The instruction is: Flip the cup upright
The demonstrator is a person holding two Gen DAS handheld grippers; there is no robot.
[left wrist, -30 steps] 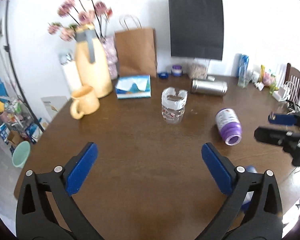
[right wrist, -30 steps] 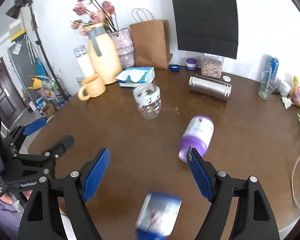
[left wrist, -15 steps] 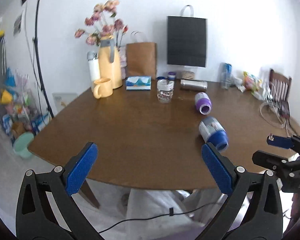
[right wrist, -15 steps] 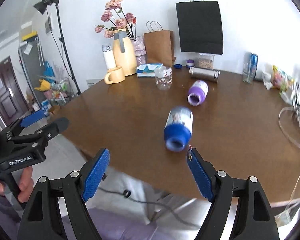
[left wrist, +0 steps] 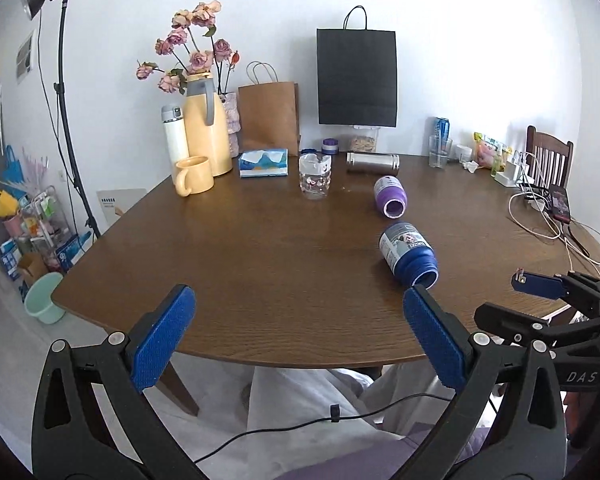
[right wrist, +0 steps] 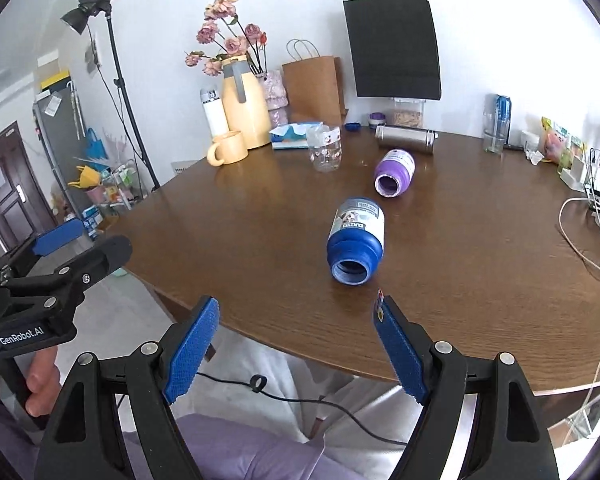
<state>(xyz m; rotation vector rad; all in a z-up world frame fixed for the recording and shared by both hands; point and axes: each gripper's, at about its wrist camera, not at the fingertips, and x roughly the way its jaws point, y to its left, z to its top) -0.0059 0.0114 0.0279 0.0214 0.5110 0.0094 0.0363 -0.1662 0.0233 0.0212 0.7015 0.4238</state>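
Both grippers pulled back past table edge, jaws spread, empty. Blue cup lies sideways, purple cup beyond; clear path.

Bright daylight, white wall blown out upper right; soft sheen on desk; sharp focus; fisheye bending, dark corners.

Since a second ago I have drawn both grippers back past the table edge. The blue cup, then blurred between the right gripper fingers, now lies clear on its side.
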